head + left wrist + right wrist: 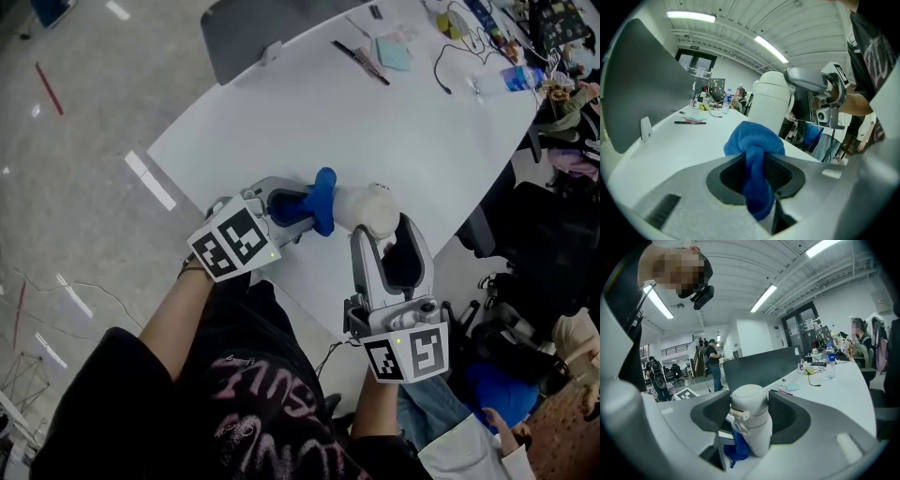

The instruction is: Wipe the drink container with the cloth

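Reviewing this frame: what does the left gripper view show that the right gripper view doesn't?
Left gripper view only: the left tongs shut on the blue cloth, which is held up in front of the white drink container. Right gripper view only: the right tongs clamped round that container, and the tab on its lid. Both: container, cloth and white table.

Bright ceiling strip lights (691, 16), fisheye-warped dark edges, sharp focus
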